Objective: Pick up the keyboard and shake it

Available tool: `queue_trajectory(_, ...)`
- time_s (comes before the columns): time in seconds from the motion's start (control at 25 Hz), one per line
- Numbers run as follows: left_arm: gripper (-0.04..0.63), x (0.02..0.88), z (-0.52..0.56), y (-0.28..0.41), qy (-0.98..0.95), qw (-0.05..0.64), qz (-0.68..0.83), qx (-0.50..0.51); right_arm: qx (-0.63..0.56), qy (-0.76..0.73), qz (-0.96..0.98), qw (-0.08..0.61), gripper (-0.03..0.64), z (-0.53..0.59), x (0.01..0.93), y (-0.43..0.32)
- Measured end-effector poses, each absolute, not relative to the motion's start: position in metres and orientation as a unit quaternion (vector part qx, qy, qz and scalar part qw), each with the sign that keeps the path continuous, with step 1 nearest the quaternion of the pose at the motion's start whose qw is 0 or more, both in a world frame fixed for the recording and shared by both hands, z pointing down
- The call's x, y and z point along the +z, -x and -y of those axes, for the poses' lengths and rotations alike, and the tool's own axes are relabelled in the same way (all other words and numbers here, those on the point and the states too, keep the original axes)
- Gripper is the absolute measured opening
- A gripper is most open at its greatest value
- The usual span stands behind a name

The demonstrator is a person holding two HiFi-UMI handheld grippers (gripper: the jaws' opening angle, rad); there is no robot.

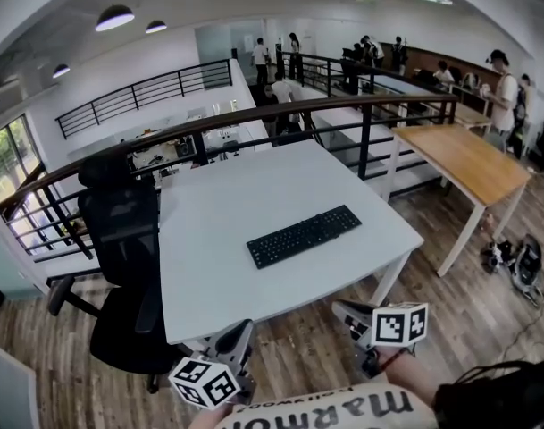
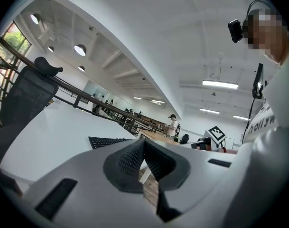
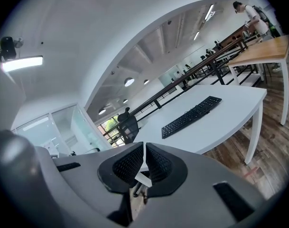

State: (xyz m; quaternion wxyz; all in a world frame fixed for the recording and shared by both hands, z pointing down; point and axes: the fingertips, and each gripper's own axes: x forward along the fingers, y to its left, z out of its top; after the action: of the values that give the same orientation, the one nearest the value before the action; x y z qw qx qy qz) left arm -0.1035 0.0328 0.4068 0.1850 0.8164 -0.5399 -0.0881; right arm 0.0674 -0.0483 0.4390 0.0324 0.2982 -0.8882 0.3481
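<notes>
Both my grippers are held low in front of my body, short of a white bench with a black keyboard on it.

My left gripper (image 1: 239,332) sits at the lower left of the head view and my right gripper (image 1: 345,312) at the lower right. Both are over the wooden floor (image 1: 307,351), just off the near edge of the bench (image 1: 220,195), and both point towards it. The left one looks about level and the right one tips a little downward. My right hand (image 1: 395,362) shows behind its marker cube. Each pair of jaws is pressed together with nothing between them. The keyboard (image 1: 304,236) lies flat and slanted on the right-hand part of the bench, well apart from both grippers. A black office chair (image 1: 120,239) stands at the bench's left side.
</notes>
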Motion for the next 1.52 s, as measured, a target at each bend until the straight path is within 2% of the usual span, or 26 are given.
queue_trajectory(0.76,0.002,0.444,0.055,0.105,-0.803,0.24,0.542,-0.057,0.412,-0.317,0.853,0.05,0.041,0.125,0.487,-0.077)
queue_trajectory(1.52,0.002,0.432,0.21,0.182,-0.795,0.24,0.553,-0.067,0.405,-0.305,0.86,0.046,0.041,0.289,0.468,0.003)
